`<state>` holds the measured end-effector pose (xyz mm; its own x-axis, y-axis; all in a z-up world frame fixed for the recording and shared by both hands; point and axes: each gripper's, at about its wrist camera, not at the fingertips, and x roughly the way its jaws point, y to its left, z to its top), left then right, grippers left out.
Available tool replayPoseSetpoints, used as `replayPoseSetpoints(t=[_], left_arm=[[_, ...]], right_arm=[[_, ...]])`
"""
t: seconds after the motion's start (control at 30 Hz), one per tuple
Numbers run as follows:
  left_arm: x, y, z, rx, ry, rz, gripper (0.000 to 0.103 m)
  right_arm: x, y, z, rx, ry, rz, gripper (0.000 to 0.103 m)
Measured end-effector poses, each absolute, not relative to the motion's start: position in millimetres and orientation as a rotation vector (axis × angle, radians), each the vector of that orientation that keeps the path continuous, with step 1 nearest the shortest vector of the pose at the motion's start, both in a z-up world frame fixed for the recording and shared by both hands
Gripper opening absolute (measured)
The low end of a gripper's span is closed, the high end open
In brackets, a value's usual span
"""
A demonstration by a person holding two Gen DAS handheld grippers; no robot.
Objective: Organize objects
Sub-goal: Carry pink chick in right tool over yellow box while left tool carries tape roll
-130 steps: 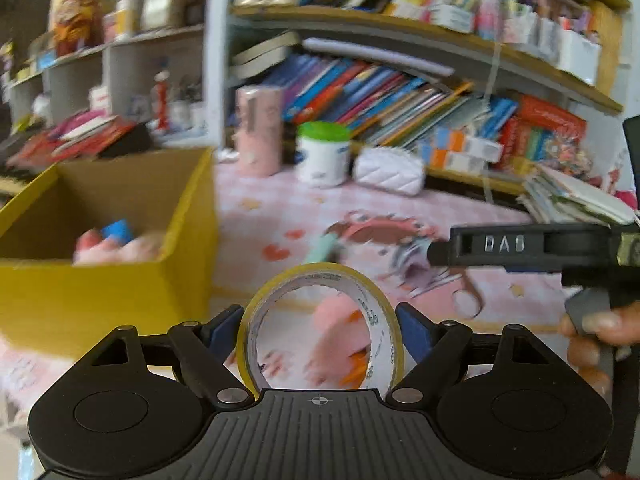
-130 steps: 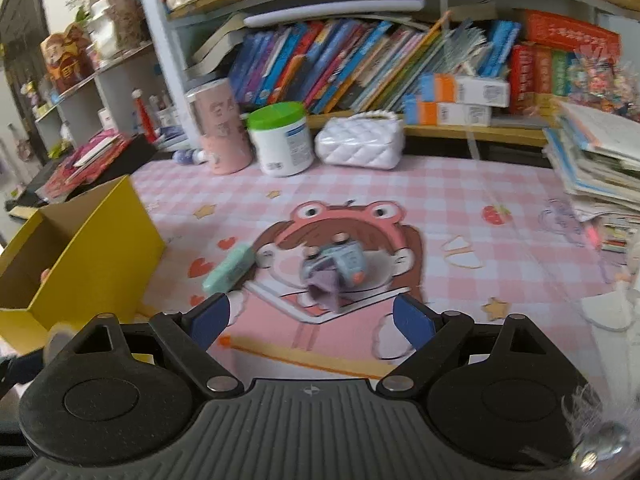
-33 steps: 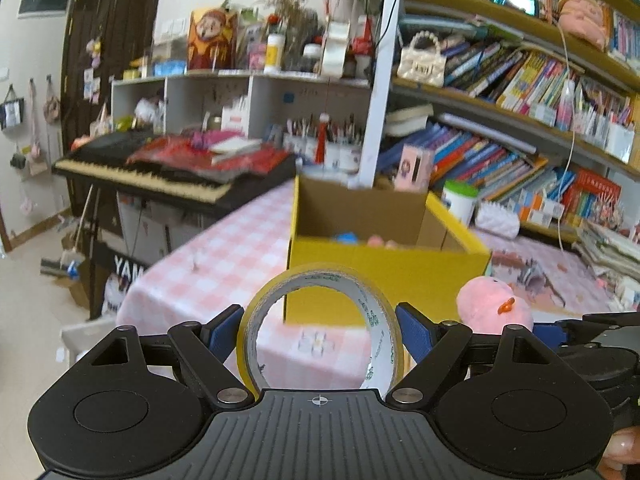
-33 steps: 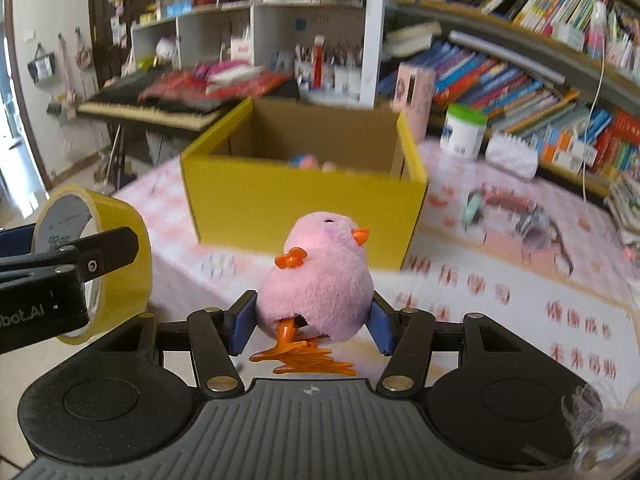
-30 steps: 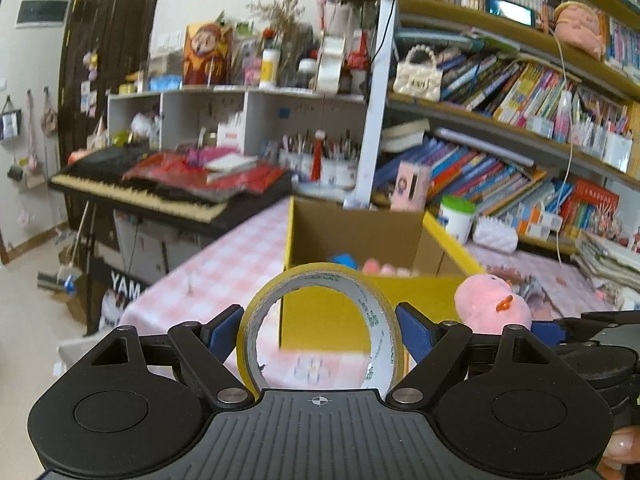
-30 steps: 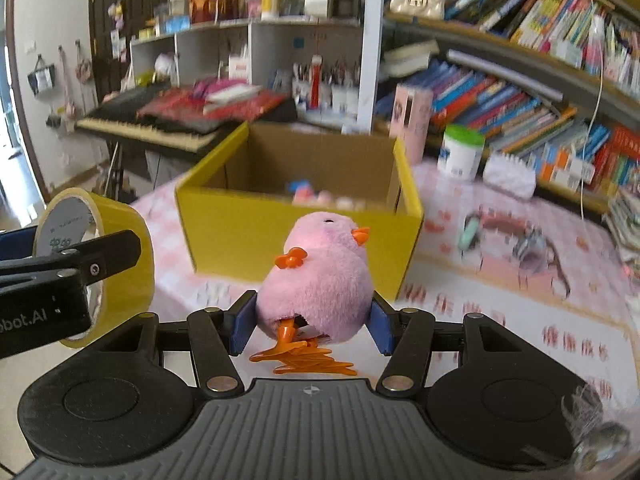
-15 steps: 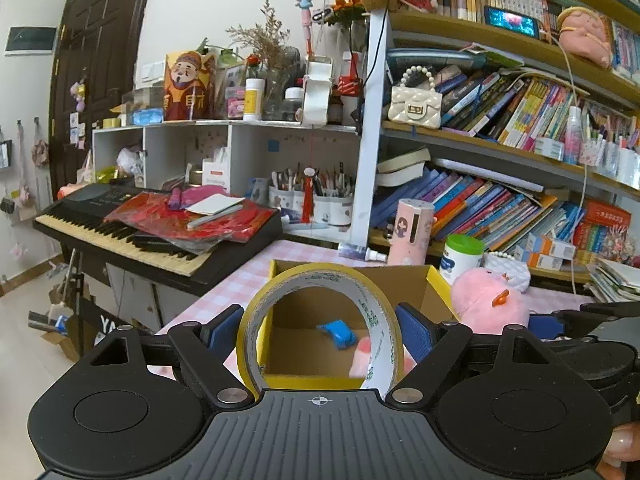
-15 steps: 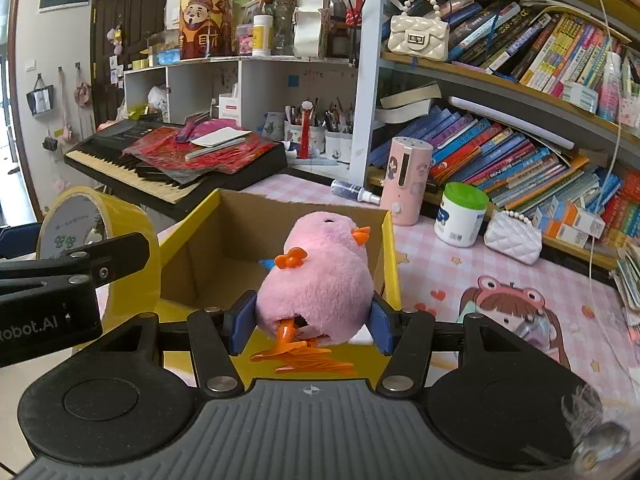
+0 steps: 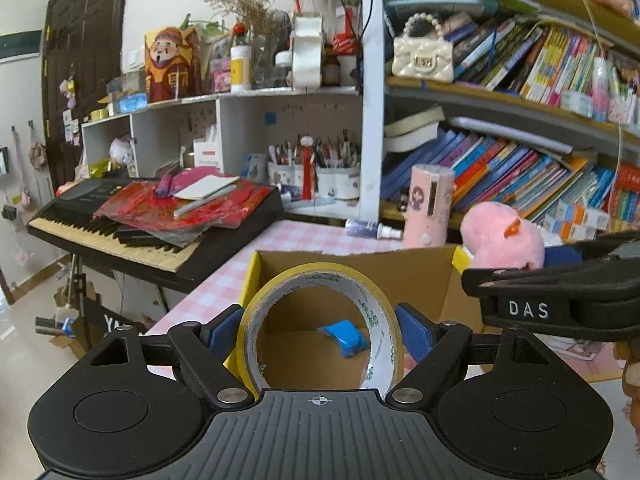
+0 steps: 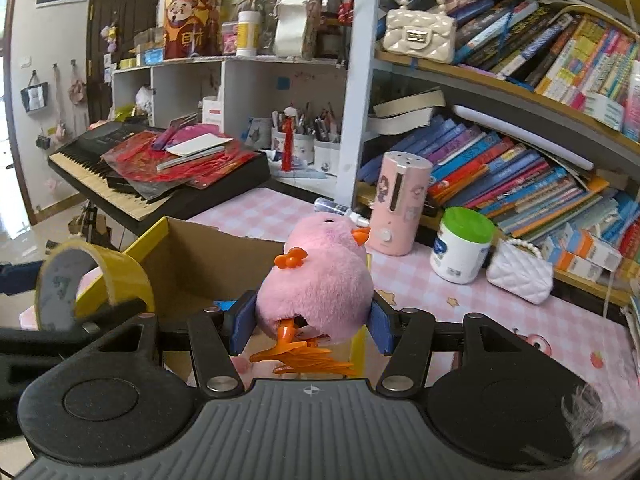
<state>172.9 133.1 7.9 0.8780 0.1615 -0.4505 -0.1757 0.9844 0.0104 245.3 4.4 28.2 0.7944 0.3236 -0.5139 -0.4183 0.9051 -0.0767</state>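
**Both loads over the box, drop could miss**

Left claw [image 9: 319, 330] gripped an upright yellow roll of packing tape [image 9: 320, 326]; right claw [image 10: 310, 320] squeezed a pink plush chick with orange feet [image 10: 320, 280]. Both hung above the near edge of the open yellow cardboard box [image 10: 200, 264] on the pink checked worktop [image 10: 256, 210]. Risks, as a guess: the roll, released on edge, might catch the rim and roll off; the chick sat near the right wall and could topple outside; the claws were close enough to bump. A blue item [image 9: 346, 336] lay inside.
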Motion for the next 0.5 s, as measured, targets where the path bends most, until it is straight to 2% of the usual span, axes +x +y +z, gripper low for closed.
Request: replayPoseSetpoints(t=[0.5], left_arm=[[207,123,-30,0.017,0.619,0.186,0.083]], right_arm=[[293,23,-4,-0.256,0.636,0.511,0.055]])
